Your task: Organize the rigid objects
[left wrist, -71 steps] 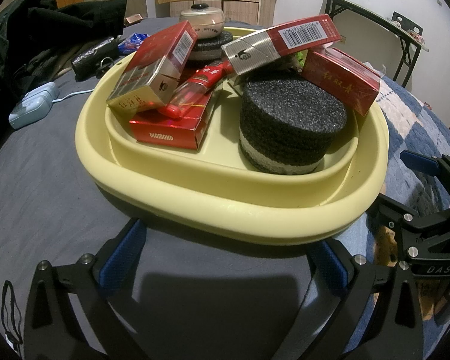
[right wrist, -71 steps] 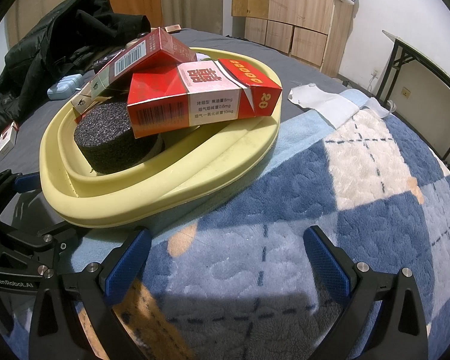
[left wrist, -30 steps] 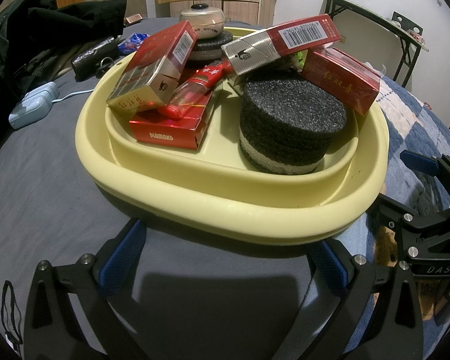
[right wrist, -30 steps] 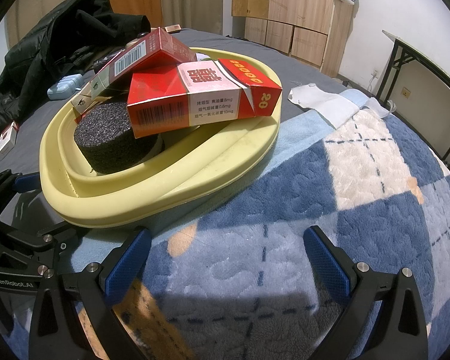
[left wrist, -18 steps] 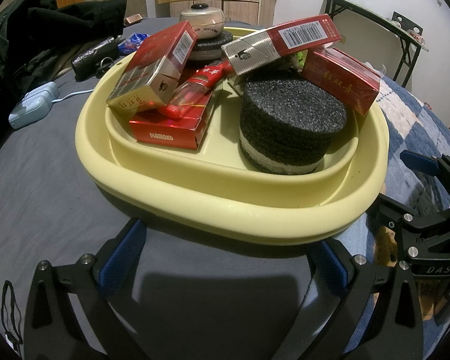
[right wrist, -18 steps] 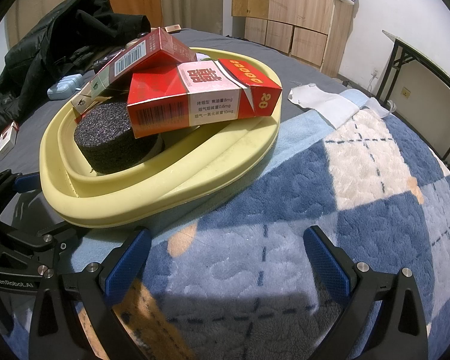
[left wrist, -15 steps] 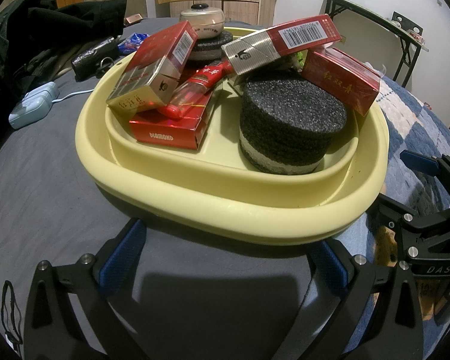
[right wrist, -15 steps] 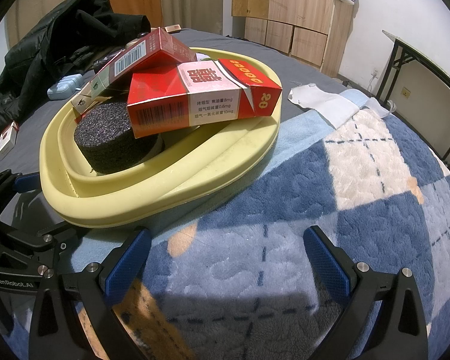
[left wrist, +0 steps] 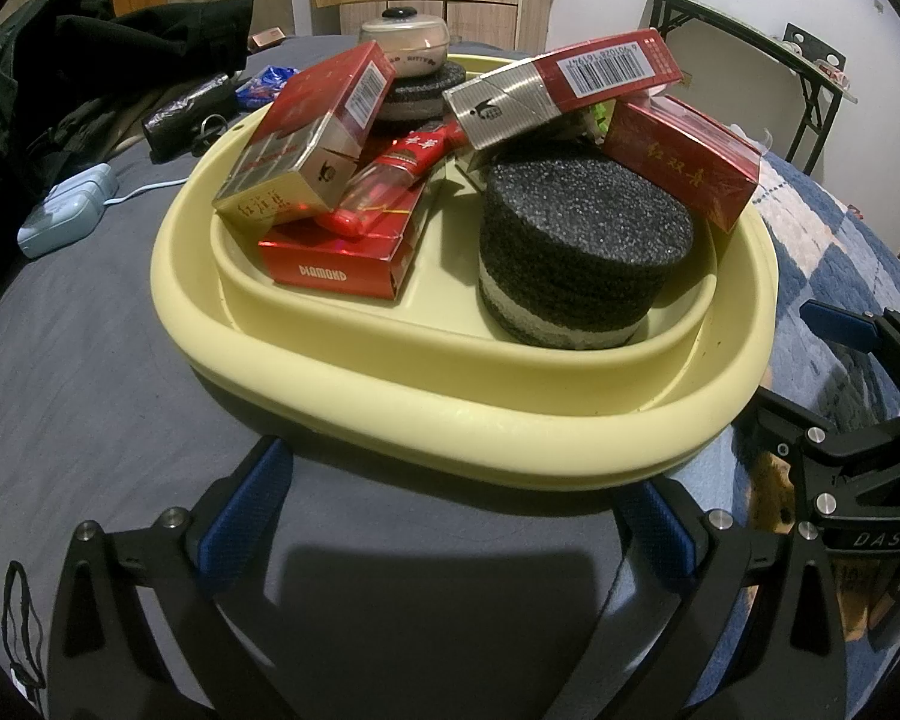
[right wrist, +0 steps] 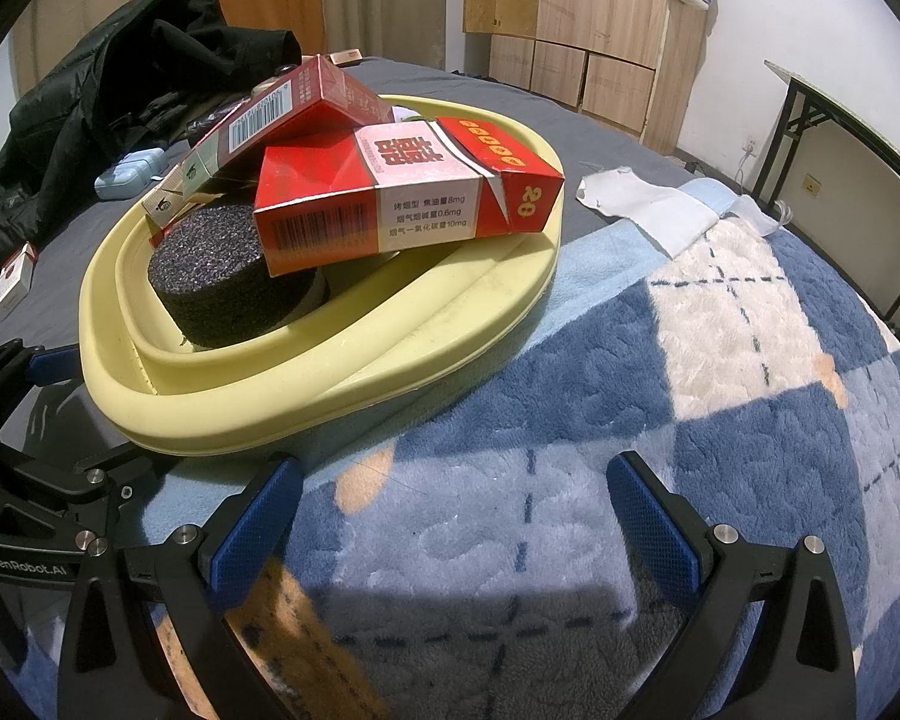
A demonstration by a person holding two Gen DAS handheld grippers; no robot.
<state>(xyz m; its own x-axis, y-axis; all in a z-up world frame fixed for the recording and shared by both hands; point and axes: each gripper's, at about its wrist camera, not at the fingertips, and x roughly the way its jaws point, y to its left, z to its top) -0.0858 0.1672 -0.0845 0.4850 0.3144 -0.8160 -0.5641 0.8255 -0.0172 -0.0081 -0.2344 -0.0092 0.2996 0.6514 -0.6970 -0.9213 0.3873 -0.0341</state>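
A pale yellow tray (left wrist: 390,408) (right wrist: 342,384) lies on the bed, piled with several red cigarette boxes (left wrist: 312,138) (right wrist: 402,198), a black foam cylinder (left wrist: 582,252) (right wrist: 228,288), a red lighter (left wrist: 384,186) and a cream jar (left wrist: 405,39) on a foam disc. My left gripper (left wrist: 450,516) stands open just before the tray's near rim, nothing between its fingers. My right gripper (right wrist: 456,516) is open over the blue checked blanket (right wrist: 720,408), right of the tray. Each gripper shows at the edge of the other's view.
A black jacket (left wrist: 120,48) (right wrist: 138,72) and a light blue case (left wrist: 66,210) (right wrist: 129,171) lie at the far left on the grey sheet. A lone cigarette box (right wrist: 15,273) rests at the left. A white cloth (right wrist: 648,204) lies beyond the blanket. A folding table (right wrist: 858,132) stands right.
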